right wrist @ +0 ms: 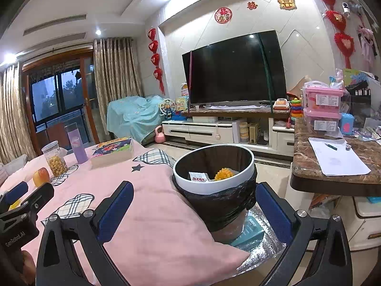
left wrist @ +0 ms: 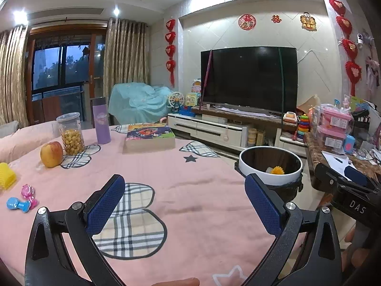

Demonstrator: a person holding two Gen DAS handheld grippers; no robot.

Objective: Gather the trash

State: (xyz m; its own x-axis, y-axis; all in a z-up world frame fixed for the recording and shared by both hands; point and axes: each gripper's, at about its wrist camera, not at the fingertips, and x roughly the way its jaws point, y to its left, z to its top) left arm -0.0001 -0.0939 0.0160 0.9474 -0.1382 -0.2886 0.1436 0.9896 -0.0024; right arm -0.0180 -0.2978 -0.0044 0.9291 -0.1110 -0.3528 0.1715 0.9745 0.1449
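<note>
- The trash bin (right wrist: 213, 166), white-rimmed and lined with a black bag, stands just off the edge of the pink-covered tabletop (left wrist: 166, 166); two bits lie inside it already: one yellow spiky ball (right wrist: 223, 174) and one white wrapper (right wrist: 197, 176).
- Right tool (right wrist: 194, 211) hovers over that edge, pads wide apart, nothing between them, with the bin straight ahead.
- Left tool (left wrist: 184, 206) hangs above the plaid-heart cloth, spread just as wide and equally empty.
- Risk one: what counts as trash isn't obvious. On the far left sit one yellow spiky piece (left wrist: 7, 175), one pink toy (left wrist: 28, 191) and one blue toy (left wrist: 16, 203), and grabbing a keeper by mistake looks easy.
- Risk two: those toys are small and rounded, I'd guess slippery, so a pinch off-centre could squirt one off the tabletop.
- Risk three: the bin's mouth is beyond the cloth's edge, so a release too early drops the item on the floor, and a bump could tip the bin.
- Risk four: both tools are close together, and a cross-reach could knock them.
- Count of the rest: one apple (left wrist: 51, 154), one jar of yellow snacks (left wrist: 71, 133), one purple bottle (left wrist: 102, 120), one book (left wrist: 149, 135).
</note>
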